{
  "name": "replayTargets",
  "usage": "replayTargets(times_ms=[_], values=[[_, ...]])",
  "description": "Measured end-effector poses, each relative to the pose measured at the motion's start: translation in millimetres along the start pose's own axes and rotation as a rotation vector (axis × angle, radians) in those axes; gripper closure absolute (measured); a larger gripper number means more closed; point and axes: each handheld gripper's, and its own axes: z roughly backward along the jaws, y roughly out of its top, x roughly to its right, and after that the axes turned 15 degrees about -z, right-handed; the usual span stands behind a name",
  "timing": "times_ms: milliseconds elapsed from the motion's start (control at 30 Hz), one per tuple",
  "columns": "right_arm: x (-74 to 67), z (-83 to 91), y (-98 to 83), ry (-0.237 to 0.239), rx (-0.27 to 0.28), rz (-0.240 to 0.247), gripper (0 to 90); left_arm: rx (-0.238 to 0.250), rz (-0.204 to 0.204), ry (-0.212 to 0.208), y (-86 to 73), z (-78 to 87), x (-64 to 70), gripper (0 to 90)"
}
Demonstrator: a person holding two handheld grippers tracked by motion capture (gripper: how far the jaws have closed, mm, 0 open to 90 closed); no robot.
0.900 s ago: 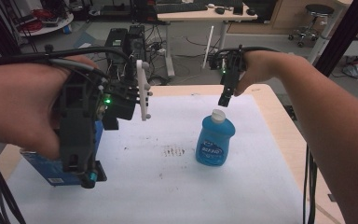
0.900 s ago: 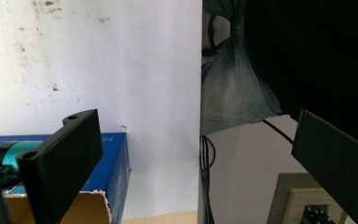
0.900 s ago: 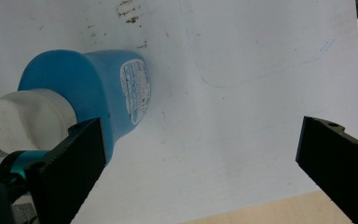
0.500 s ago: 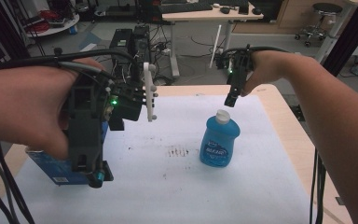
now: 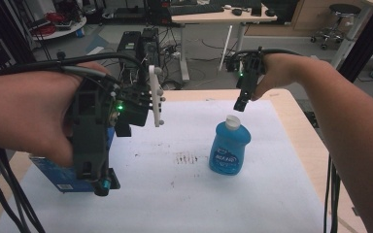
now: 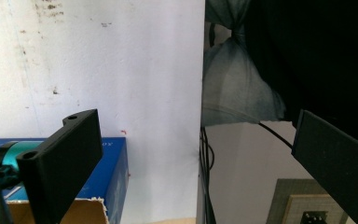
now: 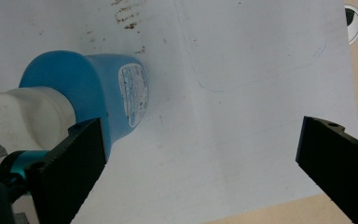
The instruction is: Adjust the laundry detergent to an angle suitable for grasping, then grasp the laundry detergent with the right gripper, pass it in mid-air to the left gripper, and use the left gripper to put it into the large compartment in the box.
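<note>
A blue dish-soap bottle [image 5: 229,148] with a white cap [image 5: 232,121] stands upright on the white sheet [image 5: 272,170], right of the middle. My right gripper [image 5: 240,103] hangs just above and behind the cap, pointing down. Its jaws are open and empty. In the right gripper view the bottle [image 7: 98,88] lies at the left, its cap [image 7: 28,116] beside the left jaw, outside the gap of my right gripper [image 7: 200,123]. My left gripper [image 5: 102,187] points down over a blue carton [image 5: 60,174] at the left. It is open too, with the carton [image 6: 114,172] behind its left jaw.
Brown stains [image 5: 187,158] mark the sheet left of the bottle. The wooden table edge [image 5: 296,111] runs along the right. Cables [image 5: 332,194] hang off the right side. Desks, a computer tower [image 5: 136,48] and a stool stand beyond the table.
My left gripper has shifted a little to the right above the carton. The right gripper has stayed above the bottle cap, and the bottle has not moved.
</note>
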Motion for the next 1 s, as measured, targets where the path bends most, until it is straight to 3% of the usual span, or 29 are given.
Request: replayTargets(times_ms=[500,800,1000], values=[[3.0,4.6,-6.3,-0.005,0.024,-0.006,0.8,-0.012,0.008,-0.006,2.2,-4.3,0.6,1.8],[3.9,3.1,-10.8,0.015,0.100,-0.019,0.8,-0.012,0.001,-0.006,-3.3,-7.3,-0.3,1.8],[4.3,3.6,-19.7,0.047,0.210,-0.077,0.8,-0.010,-0.001,-0.002,-3.5,-9.3,0.8,1.8]])
